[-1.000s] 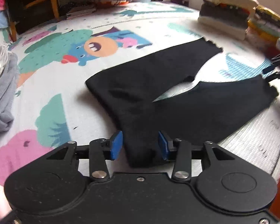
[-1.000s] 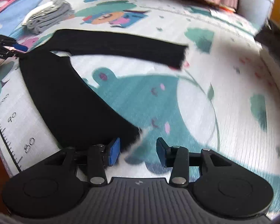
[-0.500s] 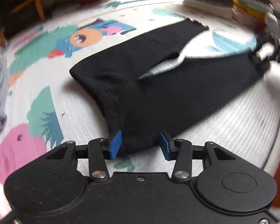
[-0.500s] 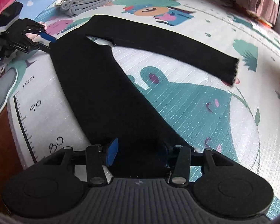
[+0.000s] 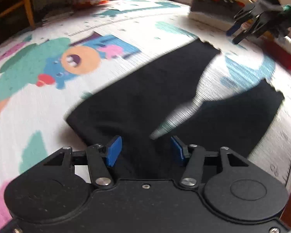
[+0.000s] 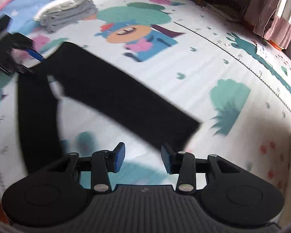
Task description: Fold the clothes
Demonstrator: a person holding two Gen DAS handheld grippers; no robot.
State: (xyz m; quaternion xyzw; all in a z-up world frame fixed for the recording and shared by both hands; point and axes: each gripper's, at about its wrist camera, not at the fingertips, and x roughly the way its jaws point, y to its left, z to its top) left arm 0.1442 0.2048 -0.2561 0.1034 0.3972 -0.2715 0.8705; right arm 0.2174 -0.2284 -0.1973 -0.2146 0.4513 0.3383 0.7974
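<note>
Black trousers (image 5: 145, 97) lie flat on the cartoon play mat (image 5: 48, 104), the two legs spread in a V. My left gripper (image 5: 144, 150) is open over the waistband end, its blue pads either side of the cloth near the crotch. My right gripper (image 6: 142, 157) is open and empty, just above the mat near the hem of the far leg (image 6: 186, 128). The trousers show in the right wrist view (image 6: 99, 89). The right gripper shows in the left wrist view (image 5: 260, 19), lifted above the far leg's hem. The left gripper shows in the right wrist view (image 6: 13, 56).
A stack of folded clothes (image 5: 219, 2) stands at the mat's far right corner. A pile of grey and white clothes (image 6: 67, 13) lies beyond the waistband. A wooden chair (image 5: 19, 5) and hanging cloth (image 6: 275, 19) stand past the mat's edge.
My right gripper left the near leg's hem and moved over to the far leg's hem. My left gripper moved forward over the waistband. Both views shifted and blurred.
</note>
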